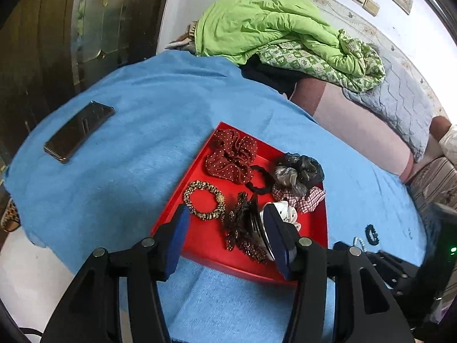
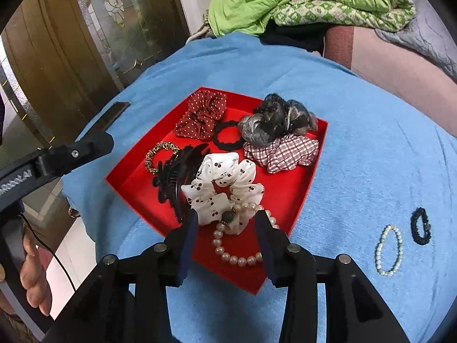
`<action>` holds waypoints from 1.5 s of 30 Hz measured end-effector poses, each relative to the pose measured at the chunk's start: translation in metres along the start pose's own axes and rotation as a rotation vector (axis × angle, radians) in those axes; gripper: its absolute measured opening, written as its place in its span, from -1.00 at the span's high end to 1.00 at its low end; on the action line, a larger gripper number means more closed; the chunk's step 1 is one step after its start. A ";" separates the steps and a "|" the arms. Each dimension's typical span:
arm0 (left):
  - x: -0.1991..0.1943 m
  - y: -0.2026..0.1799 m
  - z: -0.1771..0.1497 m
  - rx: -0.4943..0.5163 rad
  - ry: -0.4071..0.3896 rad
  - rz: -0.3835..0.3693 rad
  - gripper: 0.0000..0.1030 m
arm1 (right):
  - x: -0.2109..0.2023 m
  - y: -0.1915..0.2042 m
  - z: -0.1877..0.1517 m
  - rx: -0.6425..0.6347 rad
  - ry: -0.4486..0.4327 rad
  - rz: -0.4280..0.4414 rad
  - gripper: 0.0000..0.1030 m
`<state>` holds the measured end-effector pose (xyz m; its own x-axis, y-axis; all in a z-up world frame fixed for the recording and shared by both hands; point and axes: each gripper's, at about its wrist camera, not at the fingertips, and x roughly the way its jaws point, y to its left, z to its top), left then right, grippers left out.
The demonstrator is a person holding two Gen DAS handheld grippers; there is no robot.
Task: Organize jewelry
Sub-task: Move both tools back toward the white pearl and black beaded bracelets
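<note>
**Ana:** Jaws on both grippers stand apart with nothing pinched. The right gripper (image 2: 227,230) hovers over the near corner of the red tray (image 2: 302,188), with the pink pearl bracelet (image 2: 238,253) lying loose between its fingers, partly on the white cherry-print scrunchie (image 2: 224,184). The left gripper (image 1: 227,235) hangs over the tray's near left part, above the dark claw clip (image 1: 242,228).

**Ben:** So that bracelet looks delivered. What is left?

**Ana:** 2 pieces lie on the blue cloth (image 2: 357,131), right of the tray: a small white pearl bracelet (image 2: 390,250) and, just beside it, a black hair tie (image 2: 420,225). I judge 1 of those is the next pick.

**Ben:** How to do it well?

**Ana:** Lift the right gripper straight clear first, so a finger does not drag the pink beads back over the rim. For the white bracelet, come down steeply with 1 finger inside the loop and 1 outside, and close on the strand itself, not on the cloth's nap. Beads roll, so squeeze slowly. Drop it in the bare red patch at the tray's near right.

**Ben:** Any writing?

**Ana:** White lettering on the left gripper's black body, at the right camera's left edge. It seems to end in "AI", but the rest is too blurred to read. The phone (image 1: 78,131) on the cloth's far left shows a dark screen.
</note>
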<state>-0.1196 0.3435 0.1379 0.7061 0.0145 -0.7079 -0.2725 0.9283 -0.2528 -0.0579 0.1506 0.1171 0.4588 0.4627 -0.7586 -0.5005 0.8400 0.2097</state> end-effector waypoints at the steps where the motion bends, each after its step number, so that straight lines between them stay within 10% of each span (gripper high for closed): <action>1: -0.002 -0.002 -0.002 0.006 -0.002 0.006 -0.02 | -0.003 0.000 -0.001 -0.001 -0.005 -0.002 0.08; 24: -0.040 -0.105 -0.041 0.239 -0.023 0.001 -0.09 | -0.088 -0.088 -0.060 0.182 -0.089 -0.119 -0.08; 45: 0.008 -0.198 -0.071 0.368 0.128 -0.106 -0.12 | -0.123 -0.216 -0.114 0.415 -0.104 -0.249 -0.11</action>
<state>-0.1064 0.1329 0.1352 0.6240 -0.1135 -0.7731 0.0666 0.9935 -0.0921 -0.0902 -0.1196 0.0943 0.6089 0.2415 -0.7556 -0.0411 0.9608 0.2740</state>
